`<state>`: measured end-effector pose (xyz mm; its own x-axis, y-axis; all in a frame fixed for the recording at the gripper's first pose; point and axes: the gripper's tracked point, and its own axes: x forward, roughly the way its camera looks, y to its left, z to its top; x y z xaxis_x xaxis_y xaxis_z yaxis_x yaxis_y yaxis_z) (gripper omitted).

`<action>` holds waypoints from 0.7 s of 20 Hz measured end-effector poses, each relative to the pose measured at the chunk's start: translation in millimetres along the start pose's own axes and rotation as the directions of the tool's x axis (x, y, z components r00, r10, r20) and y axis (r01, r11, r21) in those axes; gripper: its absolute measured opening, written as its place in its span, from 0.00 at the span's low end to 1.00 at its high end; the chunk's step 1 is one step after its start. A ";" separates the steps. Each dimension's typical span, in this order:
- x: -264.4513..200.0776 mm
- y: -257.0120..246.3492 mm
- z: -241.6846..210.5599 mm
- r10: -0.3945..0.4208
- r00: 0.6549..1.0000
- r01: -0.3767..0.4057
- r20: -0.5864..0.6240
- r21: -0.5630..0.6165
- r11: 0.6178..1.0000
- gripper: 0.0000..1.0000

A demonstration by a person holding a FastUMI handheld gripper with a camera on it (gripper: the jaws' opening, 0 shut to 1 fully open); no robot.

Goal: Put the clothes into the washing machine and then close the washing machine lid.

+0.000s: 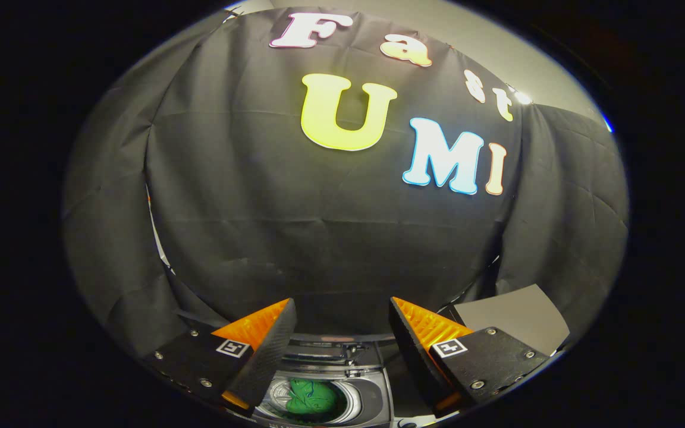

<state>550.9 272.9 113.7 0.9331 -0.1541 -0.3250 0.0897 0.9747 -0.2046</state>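
My gripper (342, 306) stands open, its two fingers spread wide with nothing between them, raised well above the machine and facing the black cloth wall. Below and between the fingers sits the washing machine (372, 398), seen from above with its top opening uncovered. A green piece of clothing (310, 397) lies bunched inside the round drum. The machine's lid (333, 348) appears to stand raised at the far side of the opening, though little of it shows.
The black cloth wall (330, 238) hangs close behind the machine. A grey flat panel (515, 321) lies beyond the right finger, beside the machine.
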 end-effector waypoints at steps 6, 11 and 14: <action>53.8 8.2 -15.3 0.039 0.995 -0.036 -0.089 0.036 0.999 0.96; 81.2 23.4 -37.6 0.076 0.981 -0.074 -0.177 0.015 0.997 0.96; 89.3 32.0 -43.5 0.103 0.973 -0.098 -0.206 0.032 0.995 0.96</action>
<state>622.0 283.3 37.9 0.8455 -0.0832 -0.5275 0.0090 0.9899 -0.1417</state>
